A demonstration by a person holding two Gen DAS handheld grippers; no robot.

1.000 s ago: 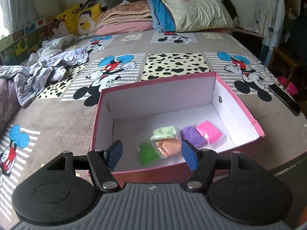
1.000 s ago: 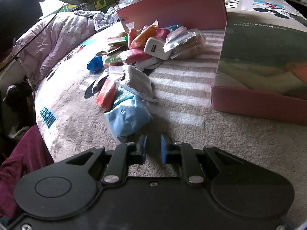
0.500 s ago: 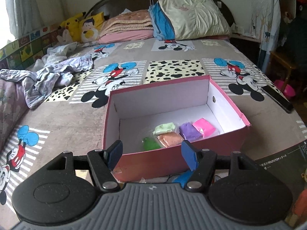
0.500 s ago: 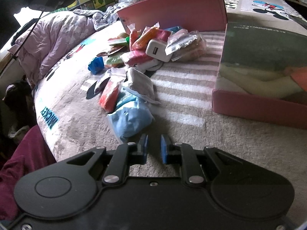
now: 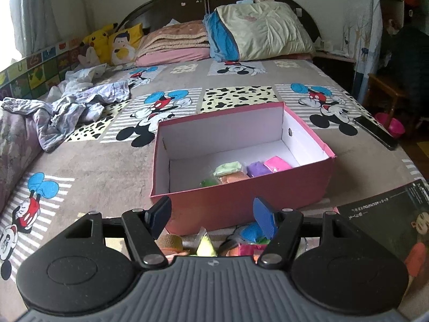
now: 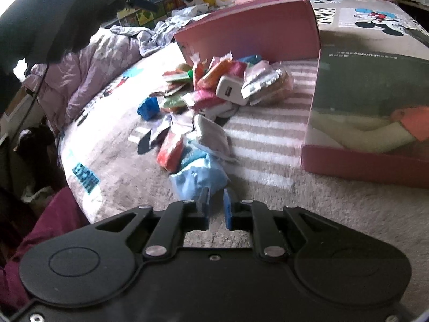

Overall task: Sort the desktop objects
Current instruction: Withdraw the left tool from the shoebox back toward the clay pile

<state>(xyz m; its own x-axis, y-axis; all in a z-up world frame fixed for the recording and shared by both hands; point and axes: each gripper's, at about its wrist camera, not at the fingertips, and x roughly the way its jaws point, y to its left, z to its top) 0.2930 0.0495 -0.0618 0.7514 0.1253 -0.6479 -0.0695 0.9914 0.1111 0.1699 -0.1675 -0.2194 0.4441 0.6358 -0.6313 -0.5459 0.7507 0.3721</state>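
Note:
A pink box point(image 5: 241, 204) with white inner walls stands open on the bed. It holds several clay packets, among them pale green point(image 5: 228, 167), purple point(image 5: 257, 168) and pink point(image 5: 277, 163). My left gripper point(image 5: 211, 212) hangs open and empty in front of the box's near wall, above loose packets point(image 5: 252, 232). In the right wrist view a pile of packets point(image 6: 211, 75) with a white charger point(image 6: 230, 88) lies before the box point(image 6: 254, 32). My right gripper point(image 6: 215, 198) is closing to a narrow gap at the near edge of a light blue packet point(image 6: 198, 177). I see nothing clearly pinched.
A box lid with a dark printed picture point(image 6: 370, 99) lies right of the pile. A blue toy point(image 6: 148, 108), a red packet point(image 6: 170, 153) and a grey packet point(image 6: 211, 134) lie nearby. Crumpled clothes point(image 5: 67, 107) are at the left, a phone point(image 5: 375, 131) at the right, pillows point(image 5: 262, 32) at the head.
My left gripper has drawn back and risen from over the box, so the box sits farther off and the pile shows beneath. My right gripper has barely moved.

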